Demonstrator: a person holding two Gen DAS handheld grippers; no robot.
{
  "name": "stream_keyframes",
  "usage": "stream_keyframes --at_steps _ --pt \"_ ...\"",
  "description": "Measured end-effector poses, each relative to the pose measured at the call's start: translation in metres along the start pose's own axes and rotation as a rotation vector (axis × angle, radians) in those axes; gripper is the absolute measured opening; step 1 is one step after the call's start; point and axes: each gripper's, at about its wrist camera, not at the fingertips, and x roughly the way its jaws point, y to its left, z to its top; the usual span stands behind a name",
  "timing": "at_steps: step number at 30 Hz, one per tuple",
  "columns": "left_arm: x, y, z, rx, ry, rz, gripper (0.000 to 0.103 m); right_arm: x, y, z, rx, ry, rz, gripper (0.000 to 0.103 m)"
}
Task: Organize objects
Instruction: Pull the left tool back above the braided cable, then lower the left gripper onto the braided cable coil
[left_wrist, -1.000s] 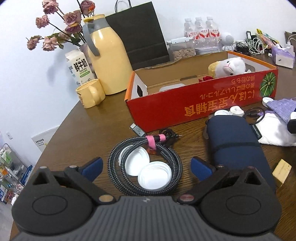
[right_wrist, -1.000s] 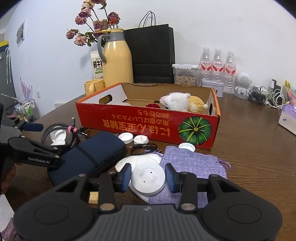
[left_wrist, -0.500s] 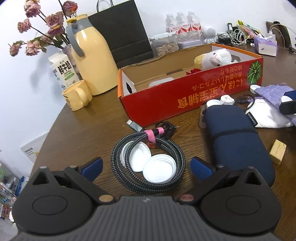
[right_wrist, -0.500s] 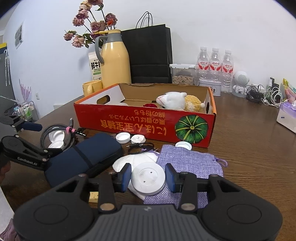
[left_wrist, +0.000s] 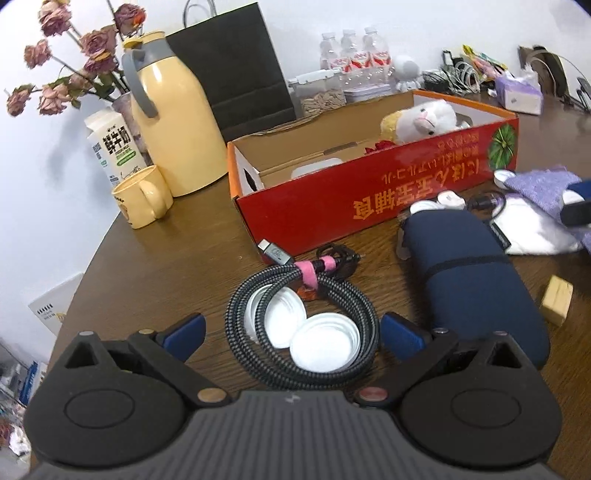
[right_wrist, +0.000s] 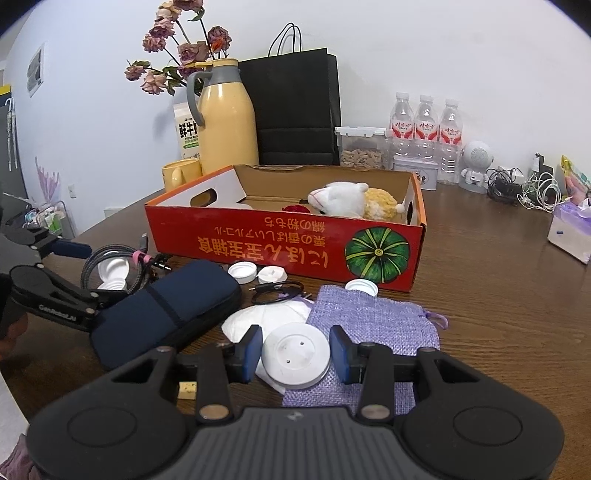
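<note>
My left gripper (left_wrist: 291, 334) is open, its blue pads wide apart on either side of a coiled braided cable (left_wrist: 364, 310) with a pink tie. Two white lids (left_wrist: 325, 347) lie inside the coil on the wooden table. The right wrist view shows that gripper (right_wrist: 90, 273) at the far left, by the coil. My right gripper (right_wrist: 295, 354) is shut on a white round disc (right_wrist: 295, 367), held just over a purple woven pouch (right_wrist: 369, 314) and a white cloth (right_wrist: 258, 317). Behind stands a red cardboard box (right_wrist: 280, 243) holding a plush toy (right_wrist: 347, 203).
A navy zip pouch (left_wrist: 469, 277) lies between the two grippers, with a small wooden block (left_wrist: 557, 299) beside it. More white lids (right_wrist: 242, 271) and a thin black cable (right_wrist: 277, 288) sit before the box. A yellow jug (left_wrist: 173, 136), mug (left_wrist: 142, 197), milk carton and flowers stand at the back left.
The left wrist view has rolled and shifted slightly; the coil stays between its open fingers. The right gripper keeps the disc and has not moved.
</note>
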Motion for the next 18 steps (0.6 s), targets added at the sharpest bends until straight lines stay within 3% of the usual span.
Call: stream_keyframes --at_steps 7,11,18 --pt "-0.007 0.001 0.001 0.078 -0.016 -0.037 0.103 0.000 0.000 -0.001 -0.001 0.003 -0.005 0.039" --pt "0.002 -0.007 0.000 0.148 0.014 -0.036 0.103 0.002 0.001 -0.001 -0.001 0.005 -0.006 0.039" --pt "0.011 -0.010 0.003 0.139 -0.029 -0.035 0.103 0.001 0.002 -0.001 -0.004 0.007 -0.009 0.039"
